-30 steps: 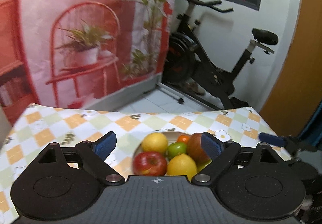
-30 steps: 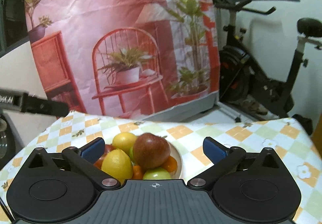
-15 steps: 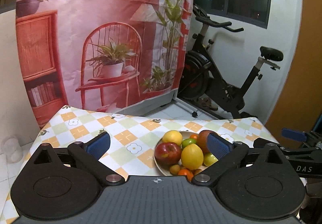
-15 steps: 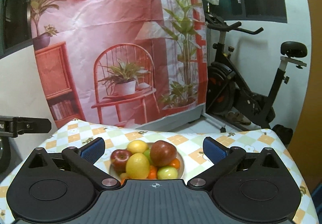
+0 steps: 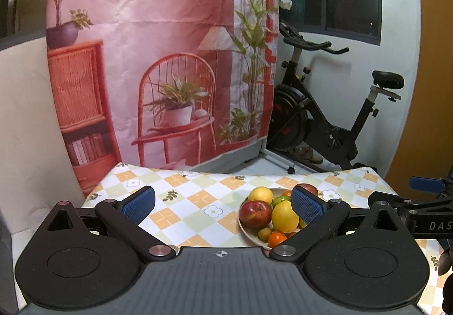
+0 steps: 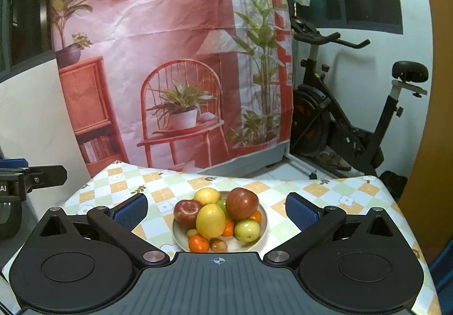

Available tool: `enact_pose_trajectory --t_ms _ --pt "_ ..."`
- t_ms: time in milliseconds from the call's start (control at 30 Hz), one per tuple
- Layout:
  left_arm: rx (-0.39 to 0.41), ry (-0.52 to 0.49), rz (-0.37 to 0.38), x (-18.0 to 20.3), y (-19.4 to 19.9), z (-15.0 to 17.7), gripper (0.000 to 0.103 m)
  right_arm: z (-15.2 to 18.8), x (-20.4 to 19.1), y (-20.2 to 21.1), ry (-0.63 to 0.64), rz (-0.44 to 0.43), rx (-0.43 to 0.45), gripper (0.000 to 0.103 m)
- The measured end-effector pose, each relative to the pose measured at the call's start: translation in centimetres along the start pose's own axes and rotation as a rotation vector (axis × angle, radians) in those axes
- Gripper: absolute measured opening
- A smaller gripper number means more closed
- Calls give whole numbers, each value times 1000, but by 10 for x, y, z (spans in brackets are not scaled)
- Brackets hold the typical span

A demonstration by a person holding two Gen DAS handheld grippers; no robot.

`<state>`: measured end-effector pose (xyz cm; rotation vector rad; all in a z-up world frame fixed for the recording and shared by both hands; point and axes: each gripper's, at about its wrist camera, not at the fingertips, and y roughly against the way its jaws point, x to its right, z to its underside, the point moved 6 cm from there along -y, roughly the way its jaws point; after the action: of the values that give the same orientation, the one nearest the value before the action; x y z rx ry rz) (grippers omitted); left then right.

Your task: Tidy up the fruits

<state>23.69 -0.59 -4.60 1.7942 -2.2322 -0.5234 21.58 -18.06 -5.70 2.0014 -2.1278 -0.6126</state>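
Both grippers have pulled back and up from the plate of fruit (image 6: 262,225). The left gripper (image 5: 223,206) has spread its jaws wider, and more of the bench (image 6: 339,193) now shows.

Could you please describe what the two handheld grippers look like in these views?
Both look alike: the left gripper and right gripper have matte black linkage arms with silver pivot pins, round black discs at the base, a ribbed grey body with a small crosshair mark, and blue textured finger pads. No hands or sleeves show.
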Motion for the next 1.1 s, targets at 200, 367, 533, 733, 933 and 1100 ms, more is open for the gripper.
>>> enact_pose_trajectory --t_ms 200,367,533,733,933,1100 --pt "31 -14 -24 1 13 -2 103 -2 -4 8 6 -2 8 103" --pt "23 -35 -37 3 13 2 103 -3 -5 10 2 -8 5 103" --pt "24 -39 -41 3 14 3 103 -3 -5 10 1 -6 6 103" --pt "18 -31 -35 0 14 3 103 -3 -5 11 0 -5 6 103" --pt "14 -21 -28 0 14 4 103 -3 -5 11 -1 -6 6 103" --pt "11 -16 -28 0 15 5 103 -2 -5 12 -1 -6 6 103"
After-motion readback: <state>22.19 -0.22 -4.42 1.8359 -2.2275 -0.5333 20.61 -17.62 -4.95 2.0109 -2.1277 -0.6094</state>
